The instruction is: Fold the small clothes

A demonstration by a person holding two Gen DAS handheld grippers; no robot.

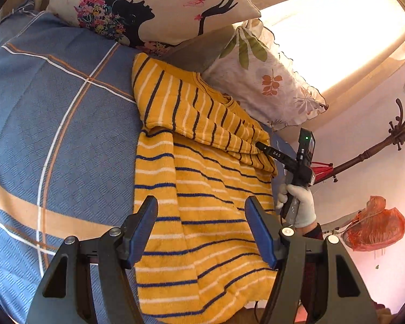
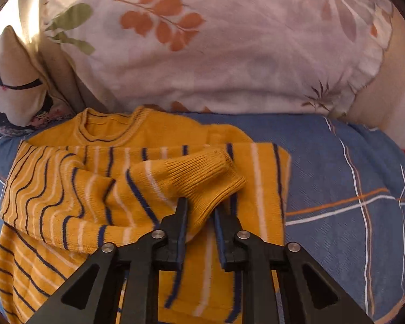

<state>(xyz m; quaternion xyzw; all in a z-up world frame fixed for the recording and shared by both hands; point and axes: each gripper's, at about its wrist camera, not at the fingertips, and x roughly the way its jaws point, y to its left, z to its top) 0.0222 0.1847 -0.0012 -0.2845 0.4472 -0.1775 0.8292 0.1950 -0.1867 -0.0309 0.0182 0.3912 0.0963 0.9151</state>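
A small yellow sweater (image 1: 202,189) with navy and white stripes lies on the blue checked bedsheet (image 1: 54,121). One sleeve is folded across its chest. My left gripper (image 1: 202,216) is open and empty, hovering above the sweater's lower body. My right gripper (image 2: 201,210) is closed on the ribbed cuff (image 2: 210,181) of the other sleeve and holds it over the sweater's chest; it also shows in the left wrist view (image 1: 259,145) at the sweater's right edge. The collar (image 2: 108,127) points toward the pillows.
A white pillow with leaf print (image 2: 216,54) lies right behind the sweater. A cream pillow with a woman's silhouette (image 1: 148,8) is further left. A coat stand (image 1: 378,148) and an orange bag (image 1: 375,226) stand off the bed to the right.
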